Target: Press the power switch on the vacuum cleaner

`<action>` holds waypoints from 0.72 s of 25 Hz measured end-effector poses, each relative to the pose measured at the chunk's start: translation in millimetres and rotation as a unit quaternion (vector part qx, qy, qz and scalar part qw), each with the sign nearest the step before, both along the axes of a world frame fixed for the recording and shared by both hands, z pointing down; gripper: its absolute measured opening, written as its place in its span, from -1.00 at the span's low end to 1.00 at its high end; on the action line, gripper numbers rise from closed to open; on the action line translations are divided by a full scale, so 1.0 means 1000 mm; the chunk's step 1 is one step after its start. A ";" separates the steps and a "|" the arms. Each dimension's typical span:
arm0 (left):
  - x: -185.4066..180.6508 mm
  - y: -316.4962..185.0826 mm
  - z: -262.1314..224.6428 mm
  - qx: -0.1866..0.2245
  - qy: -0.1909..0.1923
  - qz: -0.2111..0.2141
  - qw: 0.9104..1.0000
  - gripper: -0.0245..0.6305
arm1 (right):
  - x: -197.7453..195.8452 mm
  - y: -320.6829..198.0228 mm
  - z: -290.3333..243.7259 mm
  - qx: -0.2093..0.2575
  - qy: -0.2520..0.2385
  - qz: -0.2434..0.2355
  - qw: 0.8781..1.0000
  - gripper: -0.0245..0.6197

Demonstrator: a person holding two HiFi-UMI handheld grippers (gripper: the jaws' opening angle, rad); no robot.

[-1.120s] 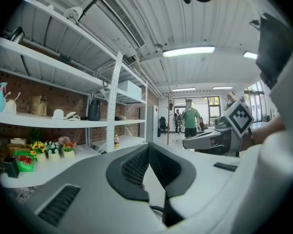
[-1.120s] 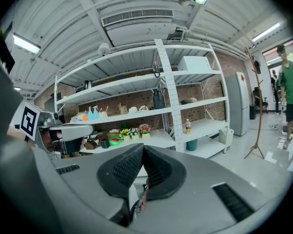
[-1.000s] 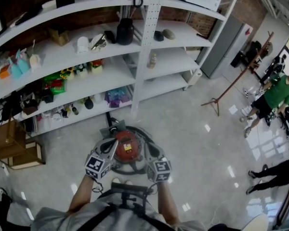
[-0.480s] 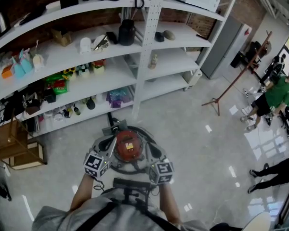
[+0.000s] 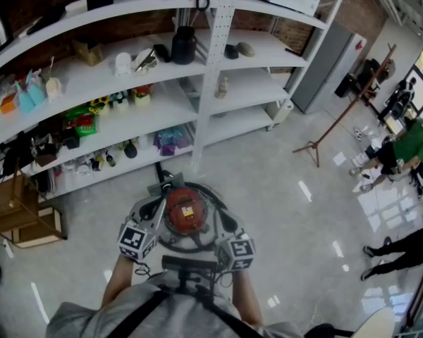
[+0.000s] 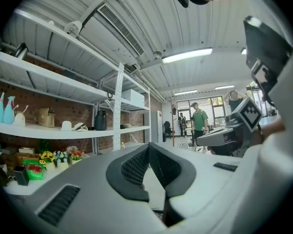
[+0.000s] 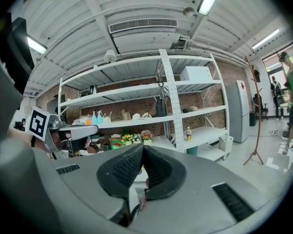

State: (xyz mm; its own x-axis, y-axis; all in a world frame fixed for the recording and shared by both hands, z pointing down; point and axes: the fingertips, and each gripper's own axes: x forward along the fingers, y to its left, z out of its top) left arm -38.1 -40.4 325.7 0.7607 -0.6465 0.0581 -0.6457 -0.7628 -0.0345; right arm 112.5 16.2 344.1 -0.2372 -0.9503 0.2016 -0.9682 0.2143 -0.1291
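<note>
The red canister vacuum cleaner point(image 5: 185, 213) sits on the floor point(image 5: 289, 210) at my 12 o'clock, my left gripper point(image 6: 149, 150) at its 8 o'clock and my right gripper point(image 7: 142, 150) at its 4 o'clock, both pairs of jaws closed on nothing. I judge the approach is in hand and the press not yet made. Next, one closed tip must come down squarely on the power switch, too small to pick out here.
</note>
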 end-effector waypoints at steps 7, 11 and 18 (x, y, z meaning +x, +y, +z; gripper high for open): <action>-0.003 0.002 0.001 -0.006 0.003 -0.002 1.000 -0.90 | 0.002 0.005 -0.006 0.010 0.004 0.004 1.000 -0.91; -0.005 -0.001 0.007 -0.010 -0.002 -0.006 1.000 -0.90 | 0.006 0.000 -0.004 0.018 -0.003 0.009 1.000 -0.91; -0.006 -0.016 0.006 0.005 -0.004 -0.014 1.000 -0.90 | 0.010 -0.010 -0.007 0.019 -0.002 0.006 1.000 -0.91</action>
State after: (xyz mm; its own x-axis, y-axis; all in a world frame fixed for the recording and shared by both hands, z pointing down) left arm -44.3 -56.7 331.5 0.7421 -0.6678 0.0570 -0.6662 -0.7443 -0.0464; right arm 122.0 6.0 337.0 -0.2271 -0.9600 0.1639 -0.9701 0.2082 -0.1244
